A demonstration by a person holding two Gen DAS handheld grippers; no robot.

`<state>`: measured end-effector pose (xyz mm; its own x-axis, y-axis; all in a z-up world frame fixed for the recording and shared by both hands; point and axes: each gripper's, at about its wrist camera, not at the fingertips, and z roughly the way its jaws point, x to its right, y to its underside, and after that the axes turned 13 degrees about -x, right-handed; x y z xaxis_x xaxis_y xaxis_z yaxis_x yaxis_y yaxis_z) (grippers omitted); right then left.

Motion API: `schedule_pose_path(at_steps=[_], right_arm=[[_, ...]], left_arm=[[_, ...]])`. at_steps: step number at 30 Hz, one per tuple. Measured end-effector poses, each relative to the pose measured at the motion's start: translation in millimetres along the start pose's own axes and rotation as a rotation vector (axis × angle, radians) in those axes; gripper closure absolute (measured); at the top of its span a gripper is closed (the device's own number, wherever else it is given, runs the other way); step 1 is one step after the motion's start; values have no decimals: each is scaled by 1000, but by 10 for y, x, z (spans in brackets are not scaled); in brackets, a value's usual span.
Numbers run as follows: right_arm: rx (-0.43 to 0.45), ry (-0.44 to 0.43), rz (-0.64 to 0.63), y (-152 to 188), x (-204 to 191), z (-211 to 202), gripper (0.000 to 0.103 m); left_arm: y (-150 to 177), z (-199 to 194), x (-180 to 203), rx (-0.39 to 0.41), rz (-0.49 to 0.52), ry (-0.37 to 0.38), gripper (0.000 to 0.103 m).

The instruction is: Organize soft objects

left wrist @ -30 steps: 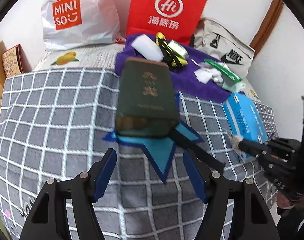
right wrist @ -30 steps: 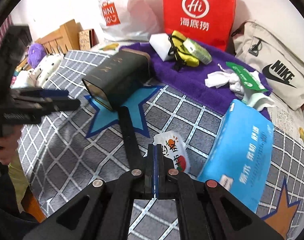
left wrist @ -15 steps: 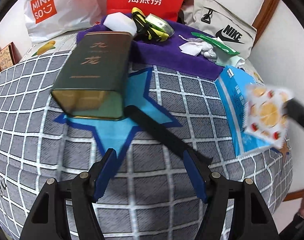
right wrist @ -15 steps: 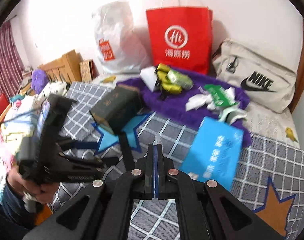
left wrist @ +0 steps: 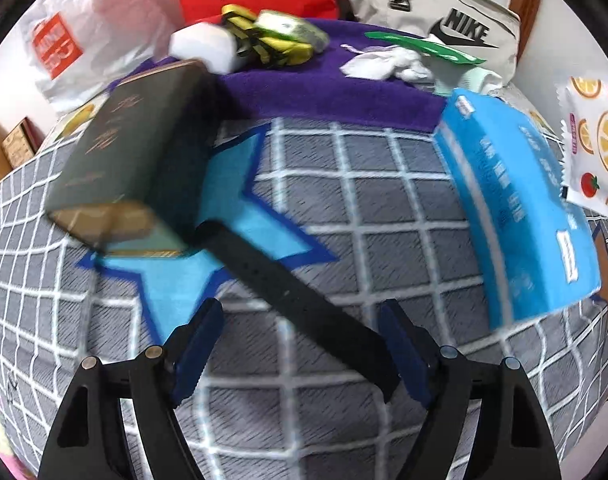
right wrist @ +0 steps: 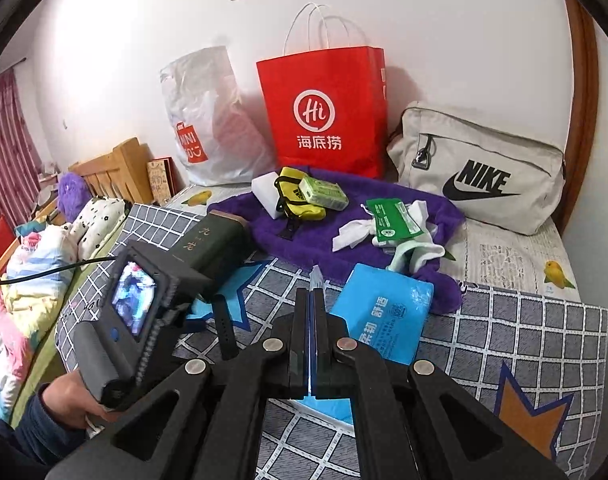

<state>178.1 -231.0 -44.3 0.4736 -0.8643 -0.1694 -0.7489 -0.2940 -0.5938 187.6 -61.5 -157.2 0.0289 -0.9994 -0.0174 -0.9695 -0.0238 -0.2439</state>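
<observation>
Right gripper [right wrist: 311,316] clenched on a fruit-print packet [left wrist: 596,148] held above the bed (left gripper [left wrist: 299,344] spread, empty), near the blue tissue pack [right wrist: 384,316]; behind, red "Hi" bag [right wrist: 324,116], "NIKE" bag [right wrist: 480,168].

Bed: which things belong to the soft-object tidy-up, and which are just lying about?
Job, likely: packet in the right gripper; tissue pack; white cloths; purple towel.
Lying about: tin; strap; red bag; Nike bag.
</observation>
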Motion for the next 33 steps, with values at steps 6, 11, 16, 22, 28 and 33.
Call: schedule_pose_path(at_steps=[6, 11, 16, 22, 28, 33], right_arm=[[1, -18, 13, 70, 6, 37, 103], [-4, -23, 16, 72, 14, 49, 103], [-9, -19, 12, 76, 19, 60, 103], [-13, -20, 32, 83, 71, 79, 103], [-17, -17, 39, 72, 87, 88, 103], [-26, -18, 41, 59, 78, 97, 103]], left_arm=[[204, -90, -319, -11, -36, 10, 23], [101, -55, -245, 19, -39, 6, 29], [88, -81, -90, 75, 86, 56, 79], [150, -96, -122, 64, 112, 85, 76], [124, -53, -41, 80, 119, 49, 66], [85, -77, -83, 68, 123, 64, 83]])
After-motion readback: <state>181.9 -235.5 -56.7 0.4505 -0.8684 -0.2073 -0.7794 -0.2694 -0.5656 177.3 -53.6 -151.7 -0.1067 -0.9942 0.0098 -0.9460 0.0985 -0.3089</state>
